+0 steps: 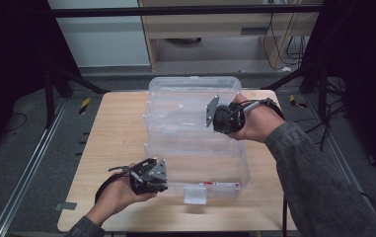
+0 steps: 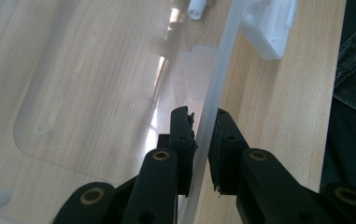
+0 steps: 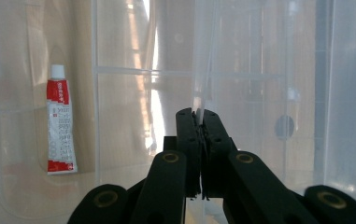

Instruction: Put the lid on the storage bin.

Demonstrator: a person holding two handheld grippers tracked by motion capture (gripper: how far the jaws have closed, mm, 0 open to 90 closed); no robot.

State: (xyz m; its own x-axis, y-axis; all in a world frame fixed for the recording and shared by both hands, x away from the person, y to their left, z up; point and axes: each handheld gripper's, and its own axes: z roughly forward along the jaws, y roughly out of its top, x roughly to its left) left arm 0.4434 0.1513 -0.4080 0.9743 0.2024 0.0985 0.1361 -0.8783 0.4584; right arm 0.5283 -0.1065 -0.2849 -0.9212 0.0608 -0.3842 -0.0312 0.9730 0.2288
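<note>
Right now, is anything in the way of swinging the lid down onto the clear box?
Yes: the left gripper is clamped over the front rim of the clear box, beside the latch, where the lid would land. The red-and-white tube lies flat inside, below the rim.

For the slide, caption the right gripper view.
Right gripper shut on the clear box lid's edge, a red-and-white tube lying inside the box.

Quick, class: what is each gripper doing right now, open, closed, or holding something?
Left gripper: shut on the front rim of the clear plastic box.
Right gripper: shut on the edge of the box's clear lid.
</note>
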